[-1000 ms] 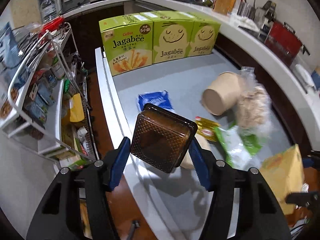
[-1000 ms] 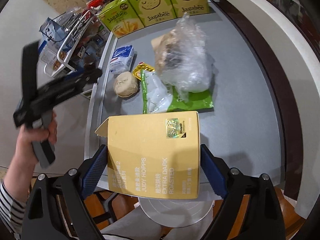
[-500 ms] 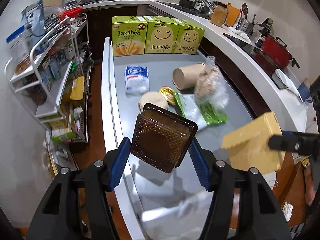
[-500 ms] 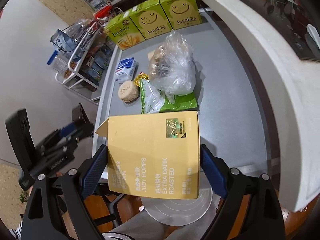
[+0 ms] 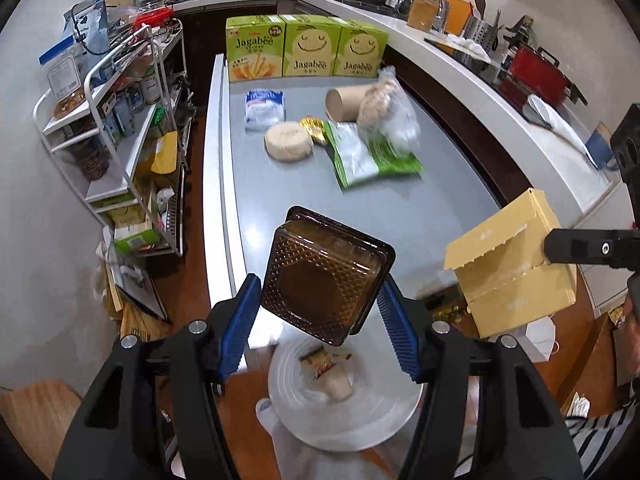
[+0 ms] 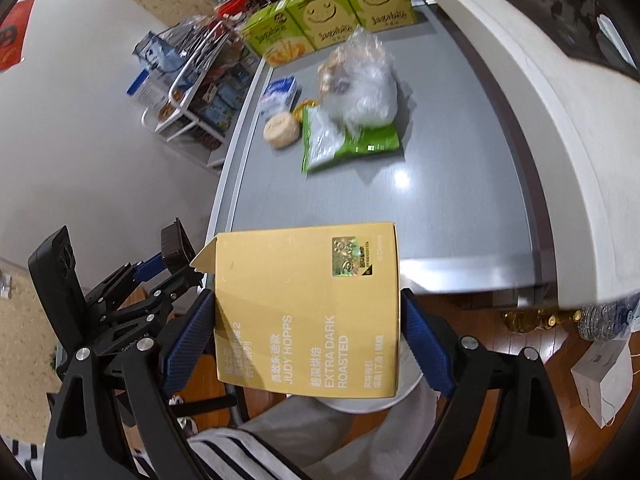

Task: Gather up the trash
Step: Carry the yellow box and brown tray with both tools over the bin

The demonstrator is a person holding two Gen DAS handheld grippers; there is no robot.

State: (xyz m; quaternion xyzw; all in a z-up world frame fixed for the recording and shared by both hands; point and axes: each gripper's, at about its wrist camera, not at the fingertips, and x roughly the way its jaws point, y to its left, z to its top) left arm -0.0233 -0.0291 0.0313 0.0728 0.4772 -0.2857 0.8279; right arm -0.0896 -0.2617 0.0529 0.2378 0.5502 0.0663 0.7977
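Observation:
My left gripper (image 5: 318, 324) is shut on a brown plastic tray (image 5: 324, 282) and holds it above a white lined trash bin (image 5: 344, 404) with scraps inside, off the near end of the grey table (image 5: 400, 208). My right gripper (image 6: 306, 336) is shut on a yellow coffee box (image 6: 308, 308), also off the table's near end; the box shows in the left wrist view (image 5: 512, 276) to the right of the tray. The left gripper and tray show at the left of the right wrist view (image 6: 176, 248).
On the table lie a green packet (image 5: 368, 156), a clear bag (image 5: 386, 108), a paper cup (image 5: 344, 102), a round bun (image 5: 288, 142), a yellow sachet (image 5: 314, 128), a blue-white pack (image 5: 264, 106) and three Jagabee boxes (image 5: 304, 46). A wire rack (image 5: 120, 120) stands left.
Both grippers have pulled back from the table toward its near end. The left one with the tray now hangs over the bin; the table items look farther away.

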